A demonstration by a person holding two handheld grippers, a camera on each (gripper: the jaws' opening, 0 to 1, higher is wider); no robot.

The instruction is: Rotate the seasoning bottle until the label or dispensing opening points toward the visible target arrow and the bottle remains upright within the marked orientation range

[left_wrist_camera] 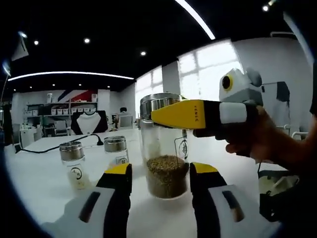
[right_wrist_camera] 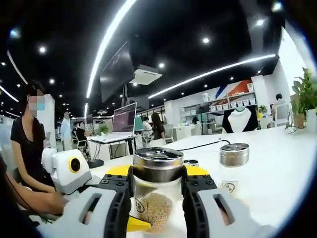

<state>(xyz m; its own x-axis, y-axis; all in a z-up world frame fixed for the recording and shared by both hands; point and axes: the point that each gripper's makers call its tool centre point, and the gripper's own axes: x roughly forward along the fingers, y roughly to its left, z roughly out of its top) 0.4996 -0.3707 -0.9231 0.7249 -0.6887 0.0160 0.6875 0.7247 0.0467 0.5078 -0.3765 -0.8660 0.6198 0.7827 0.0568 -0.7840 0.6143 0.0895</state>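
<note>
Presently listed, one seasoning bottle [left_wrist_camera: 166, 148]: clear glass, metal lid, brown granules in its lower part, upright on the white bench [left_wrist_camera: 44, 183]. Left hand-held gripper [left_wrist_camera: 161, 173]: yellow-tipped jaws apart, standing either side of the bottle's base; whether they touch the glass cannot be told. Right hand-held gripper [right_wrist_camera: 157, 181]: jaws clamped on the same bottle just below its lid, seen in the left gripper view entering from the right, held by a person's hand [left_wrist_camera: 257, 139]. Two smaller lidded jars [left_wrist_camera: 74, 163] stand near the bottle on the bench. Black cable [left_wrist_camera: 54, 146] lies behind them.
</note>
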